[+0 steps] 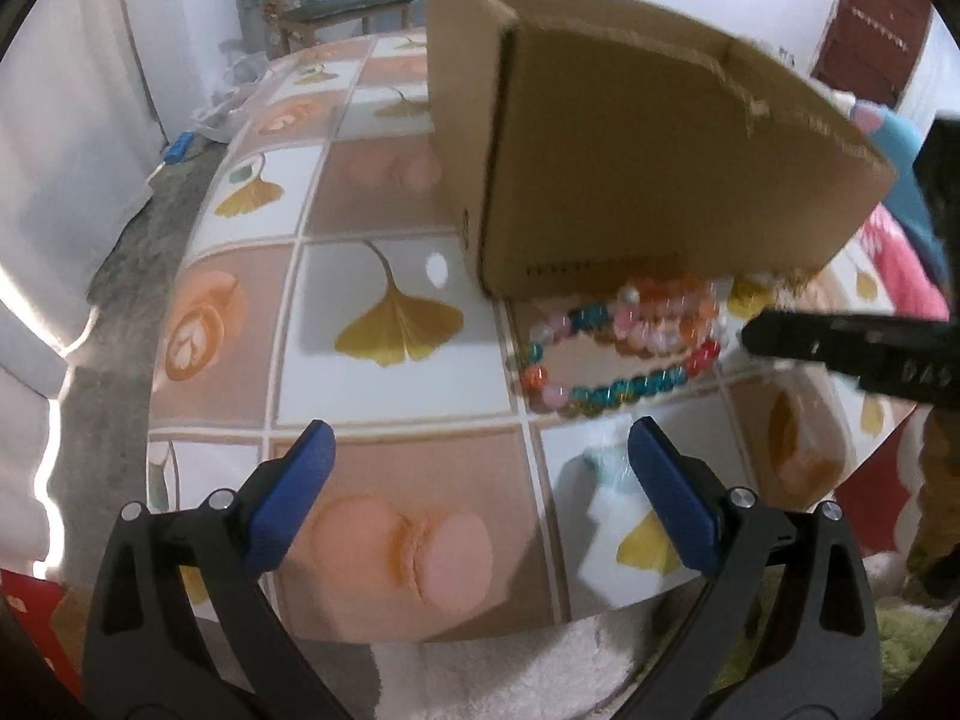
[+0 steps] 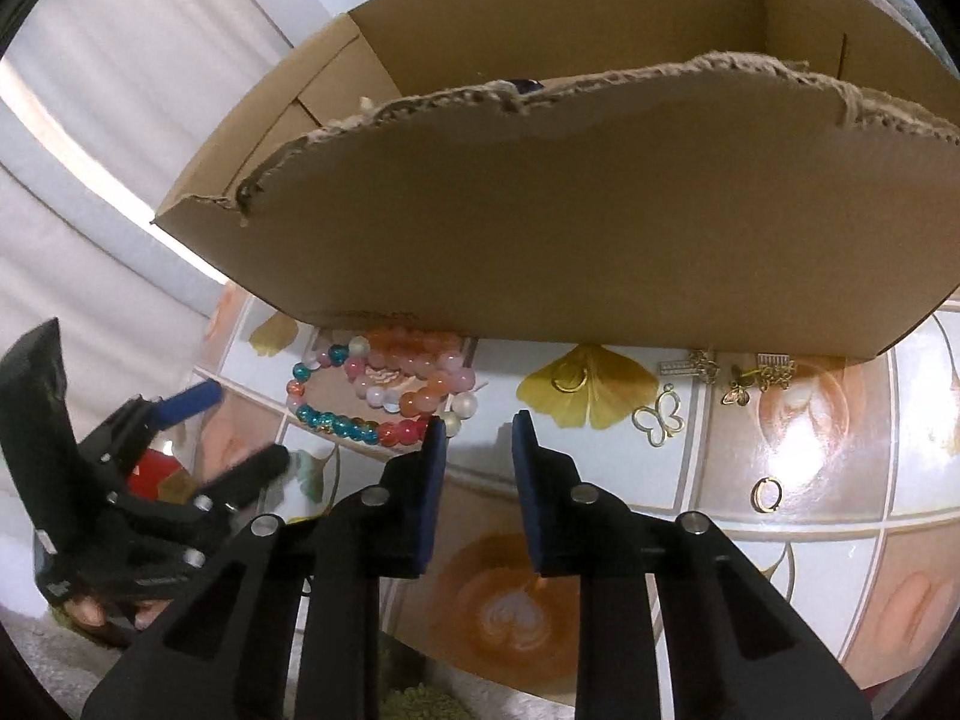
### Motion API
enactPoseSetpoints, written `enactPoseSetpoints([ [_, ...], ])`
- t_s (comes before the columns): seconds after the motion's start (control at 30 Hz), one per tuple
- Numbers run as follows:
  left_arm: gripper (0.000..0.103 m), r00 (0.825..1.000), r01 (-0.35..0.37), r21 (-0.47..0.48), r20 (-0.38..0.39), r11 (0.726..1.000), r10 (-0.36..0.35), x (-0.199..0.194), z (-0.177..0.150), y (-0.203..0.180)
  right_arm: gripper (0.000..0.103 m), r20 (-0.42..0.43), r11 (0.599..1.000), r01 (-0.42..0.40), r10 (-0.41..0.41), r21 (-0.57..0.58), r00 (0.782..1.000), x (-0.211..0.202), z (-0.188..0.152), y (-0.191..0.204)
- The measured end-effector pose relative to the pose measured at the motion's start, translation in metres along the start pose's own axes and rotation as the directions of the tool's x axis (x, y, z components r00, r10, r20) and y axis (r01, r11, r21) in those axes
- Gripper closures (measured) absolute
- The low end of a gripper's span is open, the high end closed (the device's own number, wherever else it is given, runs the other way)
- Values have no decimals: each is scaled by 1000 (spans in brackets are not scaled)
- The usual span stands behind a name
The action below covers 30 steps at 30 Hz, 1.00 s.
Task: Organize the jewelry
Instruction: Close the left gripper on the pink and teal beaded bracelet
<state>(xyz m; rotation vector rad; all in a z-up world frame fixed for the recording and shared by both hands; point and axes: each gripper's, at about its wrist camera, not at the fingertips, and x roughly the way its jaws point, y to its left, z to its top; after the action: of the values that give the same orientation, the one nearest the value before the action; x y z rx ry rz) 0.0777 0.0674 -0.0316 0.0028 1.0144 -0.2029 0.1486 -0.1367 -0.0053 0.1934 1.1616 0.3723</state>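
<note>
With both the left tongs (image 1: 480, 450) and right tongs (image 2: 474, 438) released and empty, pinch one multicoloured glass-bead bracelet (image 2: 372, 390) by its near rim, then lift it over the torn front wall of the open brown cardboard box (image 2: 570, 252).

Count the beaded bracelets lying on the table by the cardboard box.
3, as far as the overlap shows, heaped by the cardboard box: a multicolored bracelet in front, an orange one against the box, a pale pink one between. More may be hidden.

Black left claw (image 1: 477, 453) and right claw (image 2: 477, 438), blue pads, silver screws.
</note>
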Motion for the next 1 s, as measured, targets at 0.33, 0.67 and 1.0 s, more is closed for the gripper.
enactPoseSetpoints([
  [0.33,53,993,114,-12,-15,993,-115,8,20,-6,80,-15,1000,0,0,10,1000,5,6,-10],
  [0.67,78,994,77,-10,-73,997,-78,22,25,-10,80,-20,1000,3,-3,-25,1000,6,1,-6],
  [1.0,78,998,8,81,-58,997,-3,23,23,-20,82,-30,999,-10,8,-46,1000,12,4,2],
])
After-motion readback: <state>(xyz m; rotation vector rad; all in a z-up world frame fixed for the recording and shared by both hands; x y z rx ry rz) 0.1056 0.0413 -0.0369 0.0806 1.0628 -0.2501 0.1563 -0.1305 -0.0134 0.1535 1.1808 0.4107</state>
